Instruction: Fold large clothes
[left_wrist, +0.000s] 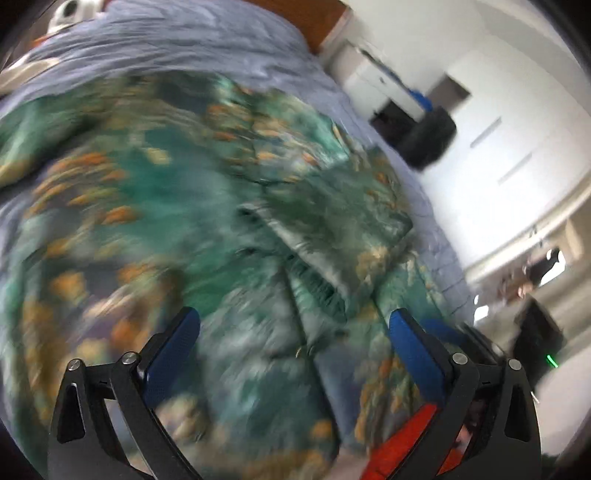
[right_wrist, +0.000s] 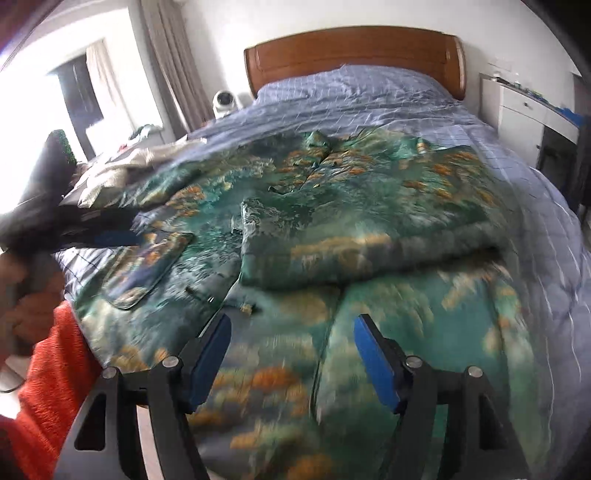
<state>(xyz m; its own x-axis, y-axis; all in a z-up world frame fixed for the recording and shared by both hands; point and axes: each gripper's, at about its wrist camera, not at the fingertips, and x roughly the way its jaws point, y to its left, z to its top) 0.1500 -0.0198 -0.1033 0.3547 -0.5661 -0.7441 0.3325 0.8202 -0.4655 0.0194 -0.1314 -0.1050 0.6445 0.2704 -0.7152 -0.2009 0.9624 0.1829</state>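
Left tool (left_wrist: 293, 326) and right tool (right_wrist: 291, 334) both apart, empty, above green garment (right_wrist: 332, 221); folded edge ahead.

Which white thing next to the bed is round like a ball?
The round white gadget left of the wooden headboard. The white cabinet on the right is boxy.

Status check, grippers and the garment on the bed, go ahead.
Left gripper open, empty. Right gripper open, empty. Green orange-patterned quilted garment on blue checked bedspread, one sleeve folded across. Nothing blocking.
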